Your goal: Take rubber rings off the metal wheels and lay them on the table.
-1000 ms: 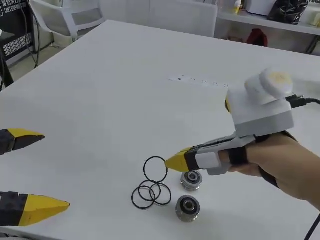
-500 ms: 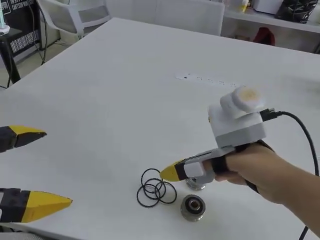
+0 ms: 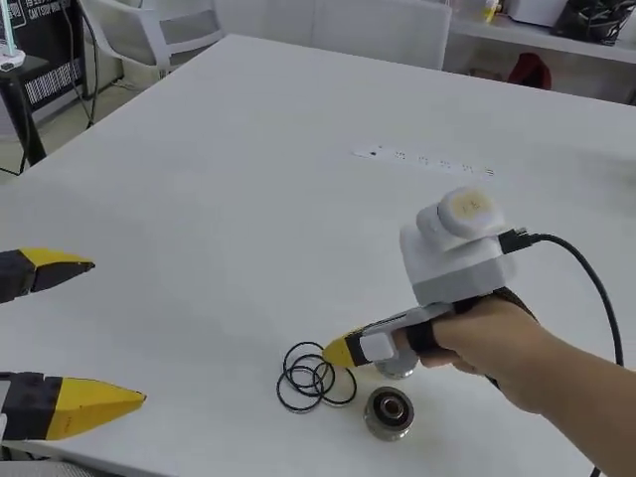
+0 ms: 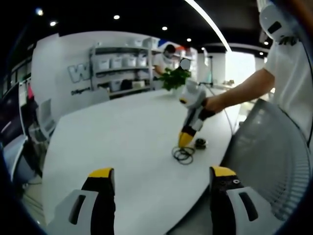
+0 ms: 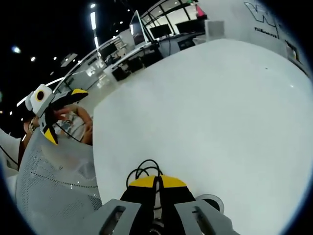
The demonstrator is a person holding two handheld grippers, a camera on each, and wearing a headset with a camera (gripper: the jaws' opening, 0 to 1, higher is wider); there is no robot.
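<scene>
**Tongs.** The right tongs have their jaws closed. The tips are low over the bench, at the edge of the loose rubber rings. Whether a ring is pinched between them cannot be told. The left tongs have their jaws wide apart, hold nothing and are well apart from the work.

**Work.** The rings lie flat on the bench, overlapping in a small heap. One metal wheel stands just beside the heap on the person's side. A second wheel is partly hidden under the right tongs. Whether either wheel carries a ring is too small to tell.

**Step in hand.** It appears to be laying a ring on the heap. This is best done by bringing the tips down to the surface, parting the jaws only slightly, and lifting straight off so that no laid ring is dragged.

**Clearances.** In the left gripper view the rings and wheels sit near the bench's edge, with a mesh chair back beside it, so a nudged wheel could roll off. Wide bare bench lies beyond and to the left. The cable trails behind the right hand, clear of the work.
</scene>
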